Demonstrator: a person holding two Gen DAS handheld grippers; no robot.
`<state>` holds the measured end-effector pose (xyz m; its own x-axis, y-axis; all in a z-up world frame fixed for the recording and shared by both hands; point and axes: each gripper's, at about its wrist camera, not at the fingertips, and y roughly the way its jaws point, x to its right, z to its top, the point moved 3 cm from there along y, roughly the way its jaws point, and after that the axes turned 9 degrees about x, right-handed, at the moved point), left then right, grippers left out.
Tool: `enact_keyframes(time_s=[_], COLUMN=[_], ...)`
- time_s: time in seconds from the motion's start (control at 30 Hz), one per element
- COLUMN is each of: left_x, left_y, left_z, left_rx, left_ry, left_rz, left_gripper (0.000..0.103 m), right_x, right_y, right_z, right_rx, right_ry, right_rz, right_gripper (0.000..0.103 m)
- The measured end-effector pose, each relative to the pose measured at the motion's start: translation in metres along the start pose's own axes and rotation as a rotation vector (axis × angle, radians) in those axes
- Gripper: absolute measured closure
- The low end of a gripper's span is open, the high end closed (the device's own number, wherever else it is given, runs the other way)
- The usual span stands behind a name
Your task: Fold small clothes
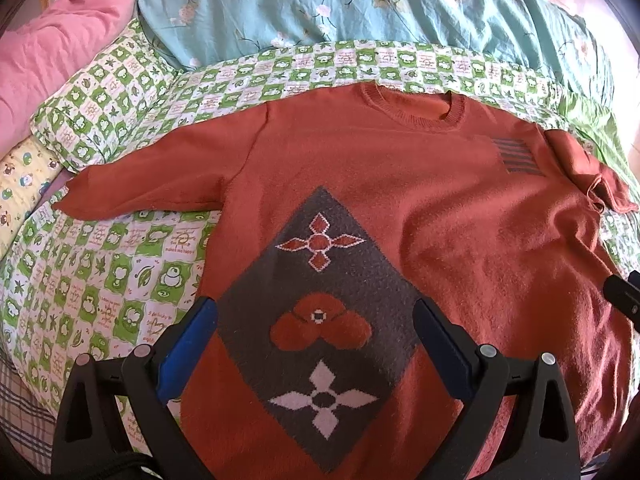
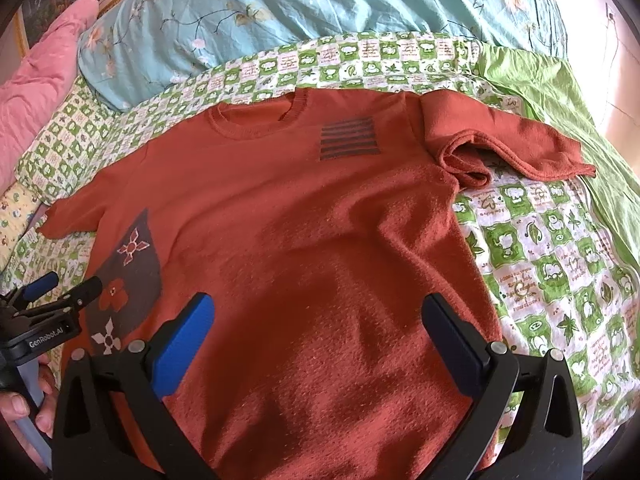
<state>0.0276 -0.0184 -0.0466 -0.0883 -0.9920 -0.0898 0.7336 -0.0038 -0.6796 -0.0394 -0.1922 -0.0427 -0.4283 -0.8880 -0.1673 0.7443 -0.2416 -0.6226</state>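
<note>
The rust-orange knitted sweater [image 1: 460, 208] lay face up and spread nearly flat on the bed's green frog-print sheet [image 1: 104, 280], neckline toward the blue floral duvet [image 1: 360, 4]. Its left-hand sleeve [image 1: 152, 184] stretched out straight; the other sleeve [image 2: 504, 140] was bunched and doubled on itself beside the shoulder. The left gripper [image 1: 316, 320] hovered over the grey diamond motif [image 1: 320, 292], its jaws spread wide with nothing between them. The right gripper [image 2: 320, 316] hung over the plain side of the body, likewise wide apart and empty. The knit looked soft, thick and limp, likely to sag and drape, and fuzzy enough not to slip. A pinch at the sleeve cuff or the side seam near the hem would probably suit best, with the crumpled sleeve straightened first.
</note>
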Motion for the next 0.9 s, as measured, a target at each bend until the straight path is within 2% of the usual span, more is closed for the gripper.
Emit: enact_keyframes(time_s=[0.13, 0.3, 0.4, 0.53, 0.67, 0.8, 0.9], left_x=[0.004, -0.001, -0.003, -0.005, -0.004, 0.003, 0.010], left_y=[0.006, 0.020, 0.026, 0.033, 0.045, 0.063, 0.077], left_z=[0.000, 0.002, 0.007, 0.025, 0.051, 0.076, 0.088], left_rx=[-0.014, -0.065, -0.065, -0.040, -0.014, 0.006, 0.000], left_ry=[-0.002, -0.106, -0.107, -0.086, -0.090, -0.066, -0.049], left_rz=[-0.021, -0.180, -0.168, -0.170, -0.191, -0.185, -0.217], left_gripper=[0.004, 0.004, 0.004, 0.004, 0.004, 0.004, 0.004], right_x=[0.010, 0.027, 0.049, 0.107, 0.185, 0.250, 0.297], right_y=[0.003, 0.006, 0.006, 0.007, 0.011, 0.020, 0.036], right_z=[0.001, 0.004, 0.010, 0.023, 0.044, 0.063, 0.073], right_rx=[-0.009, -0.016, -0.002, 0.023, 0.069, 0.104, 0.106], right_ry=[0.028, 0.077, 0.128, 0.297, 0.453, 0.545, 0.638], right_rz=[0.002, 0.013, 0.014, 0.029, -0.036, -0.116, -0.168], right_gripper=[0.000, 0.000, 0.000, 0.000, 0.002, 0.015, 0.023])
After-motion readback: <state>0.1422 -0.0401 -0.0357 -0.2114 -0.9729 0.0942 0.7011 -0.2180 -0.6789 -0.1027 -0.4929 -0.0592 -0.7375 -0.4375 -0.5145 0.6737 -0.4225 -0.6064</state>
